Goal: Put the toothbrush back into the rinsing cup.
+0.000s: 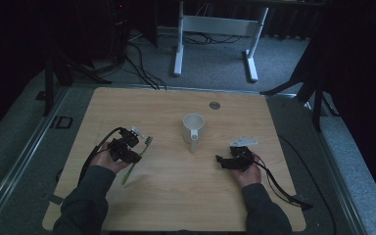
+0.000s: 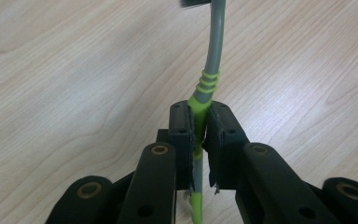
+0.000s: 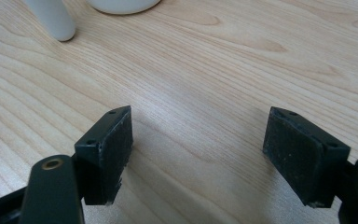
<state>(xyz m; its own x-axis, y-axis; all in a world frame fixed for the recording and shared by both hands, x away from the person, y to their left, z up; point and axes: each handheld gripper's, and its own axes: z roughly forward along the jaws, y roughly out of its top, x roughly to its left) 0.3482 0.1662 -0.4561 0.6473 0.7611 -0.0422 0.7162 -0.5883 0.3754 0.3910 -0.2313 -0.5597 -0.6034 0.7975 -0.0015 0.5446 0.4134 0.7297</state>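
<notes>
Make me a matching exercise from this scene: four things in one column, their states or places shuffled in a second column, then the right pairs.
1. toothbrush
2. mug
3. right gripper
4. left gripper

a. jaws wide apart, nothing between them
b. stands mid-table, handle toward the person
c. green and grey, clamped at its handle
d. jaws closed on a handle

Pairs: 1-c, 2-b, 3-a, 4-d

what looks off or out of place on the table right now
Nothing stands out. The left claw is shut on the green toothbrush, gripping its handle squarely. The white mug stands upright mid-table with nothing spilled. The right claw hangs open over bare wood.
</notes>
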